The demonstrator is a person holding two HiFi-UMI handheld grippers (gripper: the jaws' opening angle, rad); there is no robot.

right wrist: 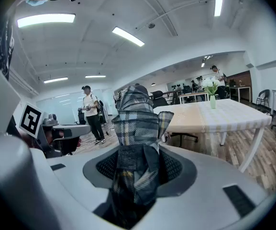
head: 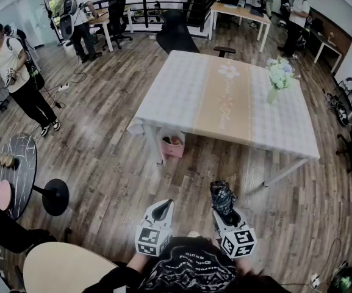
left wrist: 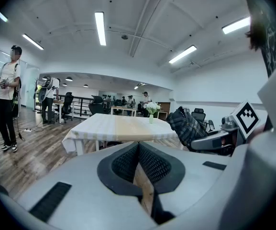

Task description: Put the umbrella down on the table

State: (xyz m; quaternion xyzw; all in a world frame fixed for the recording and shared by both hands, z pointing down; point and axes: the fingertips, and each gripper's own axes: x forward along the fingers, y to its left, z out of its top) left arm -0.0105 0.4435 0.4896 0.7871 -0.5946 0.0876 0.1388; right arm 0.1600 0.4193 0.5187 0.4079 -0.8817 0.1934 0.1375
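Observation:
A folded plaid umbrella [right wrist: 137, 128] stands upright between the jaws of my right gripper [right wrist: 138, 169], which is shut on it. In the head view the umbrella [head: 222, 197] sticks out ahead of that gripper [head: 229, 217], low in the picture and short of the table. My left gripper [left wrist: 138, 164] is shut with nothing in it, its pads meeting; in the head view this gripper [head: 161, 211] is just left of the right one. The umbrella [left wrist: 189, 126] also appears at the right of the left gripper view. The white table [head: 182, 90] with a tan runner stands ahead on the wooden floor.
A vase of flowers [head: 280, 77] stands on the table's right side. Under the near edge sits a pink bin [head: 172, 144]. A round black side table [head: 14, 163] and a stool [head: 55, 196] are at left. People stand at left [head: 18, 78] and in the background.

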